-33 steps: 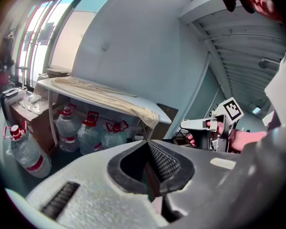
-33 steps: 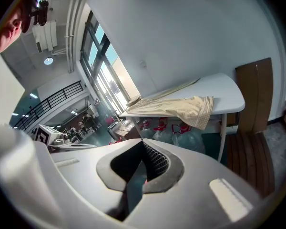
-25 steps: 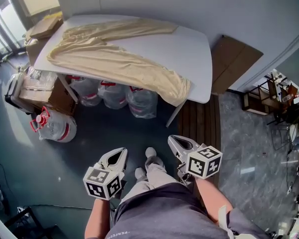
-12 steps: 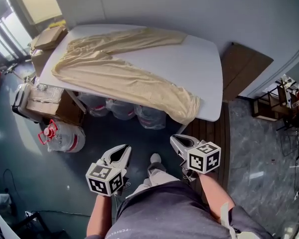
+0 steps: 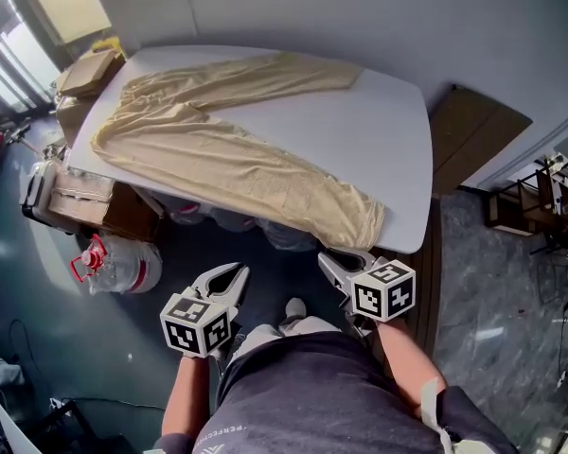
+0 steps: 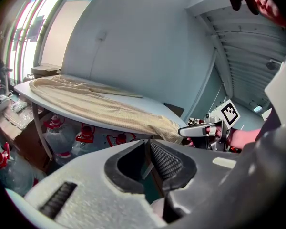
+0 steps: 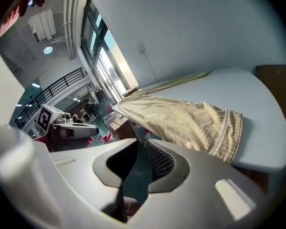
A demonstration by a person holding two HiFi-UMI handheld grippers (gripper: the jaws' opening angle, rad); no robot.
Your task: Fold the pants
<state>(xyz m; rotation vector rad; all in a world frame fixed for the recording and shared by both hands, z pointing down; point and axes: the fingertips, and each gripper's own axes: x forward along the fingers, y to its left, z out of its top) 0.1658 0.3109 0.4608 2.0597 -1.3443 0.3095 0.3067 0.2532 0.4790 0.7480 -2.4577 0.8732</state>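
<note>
Beige pants (image 5: 227, 159) lie spread flat on the white table (image 5: 388, 130), one leg toward the far edge and the other running to the near right corner, where its hem hangs slightly over. My left gripper (image 5: 235, 270) hovers below the table's near edge, clear of the cloth. Its jaws have just been opening and stand a crack apart, empty. My right gripper (image 5: 327, 258) is just short of the hem at the near right corner. Its jaws have just been opening too, with nothing between them. The right gripper view shows the hem (image 7: 229, 132) close ahead.
Water jugs (image 5: 118, 258) and cardboard boxes (image 5: 76, 197) stand under and left of the table. Another box (image 5: 85, 69) sits at the far left. A brown board (image 5: 478, 135) leans on the wall at right. The person's shoes (image 5: 293, 308) are near the table.
The person has stepped toward the table, so it sits closer and larger in view. Both grippers moved forward to its near edge, and both sets of jaws parted.
</note>
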